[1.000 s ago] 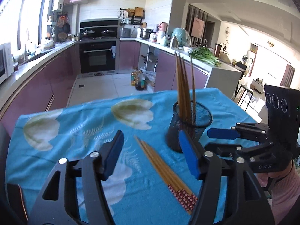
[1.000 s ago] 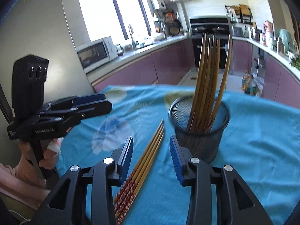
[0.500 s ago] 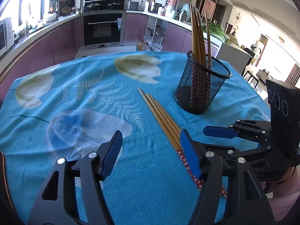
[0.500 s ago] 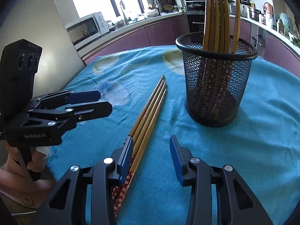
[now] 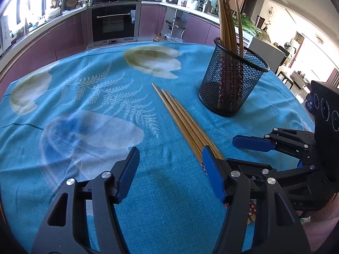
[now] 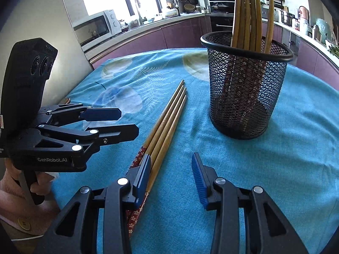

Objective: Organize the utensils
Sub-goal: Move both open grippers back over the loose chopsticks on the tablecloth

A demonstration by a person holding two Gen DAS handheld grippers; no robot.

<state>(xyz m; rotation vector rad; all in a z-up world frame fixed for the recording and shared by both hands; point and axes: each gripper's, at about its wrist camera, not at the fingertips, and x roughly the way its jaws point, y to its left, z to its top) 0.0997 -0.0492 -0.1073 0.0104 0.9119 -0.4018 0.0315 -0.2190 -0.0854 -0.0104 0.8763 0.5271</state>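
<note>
Kitchen table with a blue floral cloth [image 5: 89,97]; four loose chopsticks [image 6: 167,118] lie just beside the right gripper [image 6: 171,176], whose spread jaws hold nothing. The left gripper [image 5: 169,171] is closing on empty air. Shift right until one stick sits between the jaws, I'd say, though the patterned ends are half hidden, then pinch and drop it in the mesh holder [image 6: 246,97].

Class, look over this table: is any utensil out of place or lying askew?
Yes. Four chopsticks lie flat in a bundle on the tablecloth, beside the mesh holder rather than in it. The other chopsticks stand upright inside the holder. Nothing looks spilled or damaged.
</note>
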